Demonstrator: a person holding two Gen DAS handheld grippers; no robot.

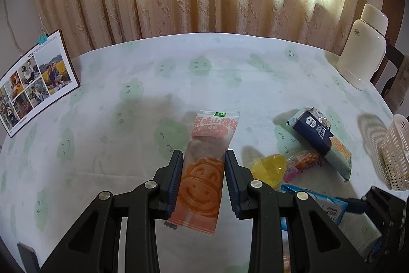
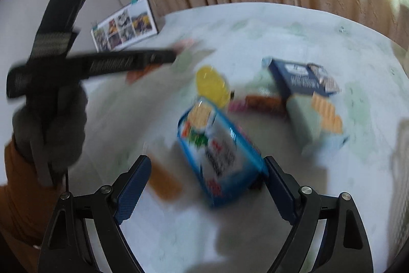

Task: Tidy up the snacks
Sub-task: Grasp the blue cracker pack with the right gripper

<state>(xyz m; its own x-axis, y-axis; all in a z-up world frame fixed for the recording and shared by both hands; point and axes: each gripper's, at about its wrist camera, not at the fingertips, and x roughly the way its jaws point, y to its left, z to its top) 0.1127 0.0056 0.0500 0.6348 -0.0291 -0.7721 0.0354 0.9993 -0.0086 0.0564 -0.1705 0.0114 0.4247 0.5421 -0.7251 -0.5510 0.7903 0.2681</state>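
My left gripper is shut on a long orange hawthorn snack packet with a smiling face, holding it above the table. To its right lie a yellow jelly cup, a small pink-orange candy packet, a navy and pale green cracker bag and a blue-edged white packet. In the blurred right wrist view, my right gripper is open around the blue-edged packet, its right finger touching the packet's edge. The jelly cup and cracker bag lie beyond.
A white perforated basket stands at the table's right edge. A cream thermos jug stands at the back right. A photo calendar stands at the left. The table has a pale green-patterned cloth, with curtains behind.
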